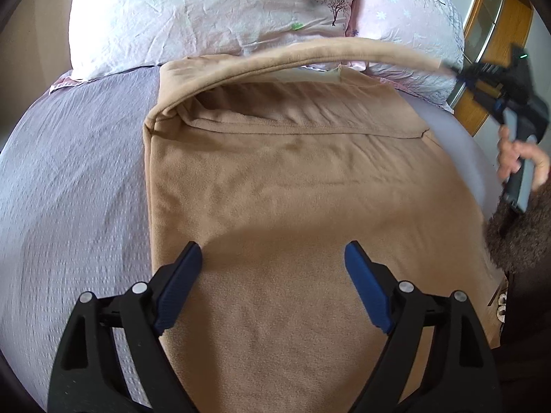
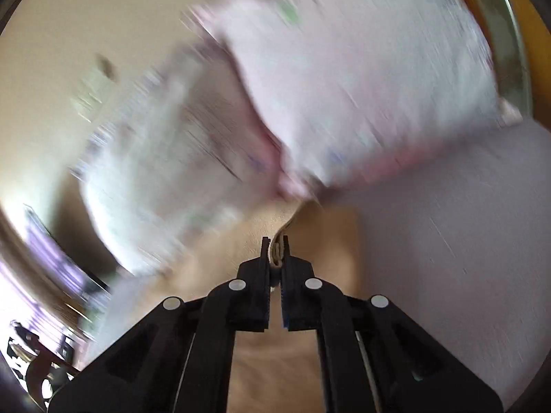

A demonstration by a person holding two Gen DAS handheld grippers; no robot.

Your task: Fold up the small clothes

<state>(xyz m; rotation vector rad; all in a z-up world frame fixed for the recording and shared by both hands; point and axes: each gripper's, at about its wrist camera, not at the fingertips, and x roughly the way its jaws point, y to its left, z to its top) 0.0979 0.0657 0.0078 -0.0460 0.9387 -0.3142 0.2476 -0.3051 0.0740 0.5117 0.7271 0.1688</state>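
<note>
A tan fleece garment [image 1: 282, 186] lies spread on the lilac bedsheet [image 1: 72, 186]. My left gripper [image 1: 273, 258] is open and empty, its blue pads hovering over the garment's near part. My right gripper [image 1: 458, 69] is at the far right, shut on the end of a tan sleeve [image 1: 344, 50] that it holds stretched and lifted across the garment's top. In the right wrist view the right gripper [image 2: 275, 251] pinches the tan sleeve edge [image 2: 279, 241] between shut fingers; the rest of that view is motion-blurred.
Two pale pink floral pillows [image 1: 206, 10] lie at the head of the bed, behind the garment. A wooden bed frame [image 1: 496, 44] runs along the far right. The person's hand and furry brown sleeve [image 1: 516, 230] are at the right edge.
</note>
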